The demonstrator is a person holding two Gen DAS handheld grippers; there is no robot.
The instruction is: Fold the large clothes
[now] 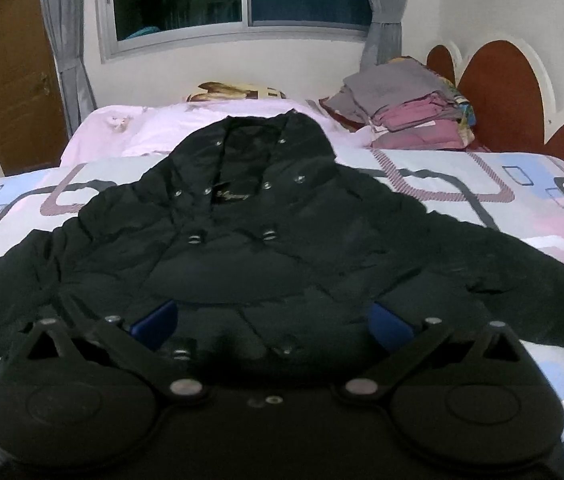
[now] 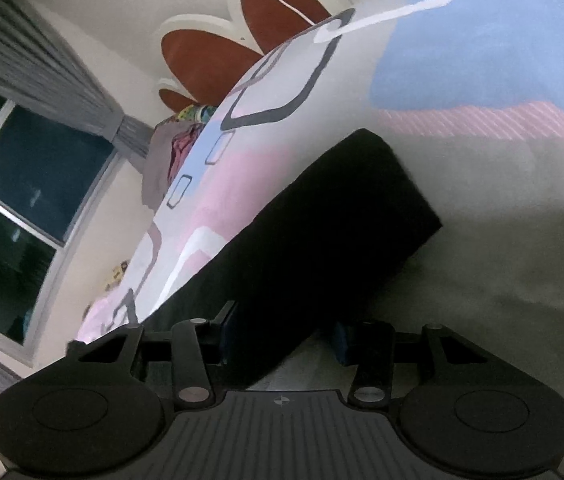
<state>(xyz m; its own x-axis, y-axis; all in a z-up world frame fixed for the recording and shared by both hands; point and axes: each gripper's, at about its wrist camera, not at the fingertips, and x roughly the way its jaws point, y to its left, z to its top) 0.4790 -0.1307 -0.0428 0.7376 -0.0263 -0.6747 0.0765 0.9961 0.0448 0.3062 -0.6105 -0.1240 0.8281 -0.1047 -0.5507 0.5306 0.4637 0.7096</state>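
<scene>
The patterned pastel bedsheet (image 1: 462,184) carries a black puffer jacket (image 1: 266,248) spread flat, hem at the near edge. The right gripper (image 2: 282,340) clamps its sleeve; the left gripper (image 1: 270,320) hangs open above the hem. Sleeve-fold is starting; next, carry the sleeve inward.

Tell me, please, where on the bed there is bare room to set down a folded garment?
Bare patterned bedspread shows right of the black jacket's hood, in front of the stack of folded clothes, and left of the hood before the pink blanket. The middle is covered by the jacket; the far right corner is crowded by the stack.
</scene>
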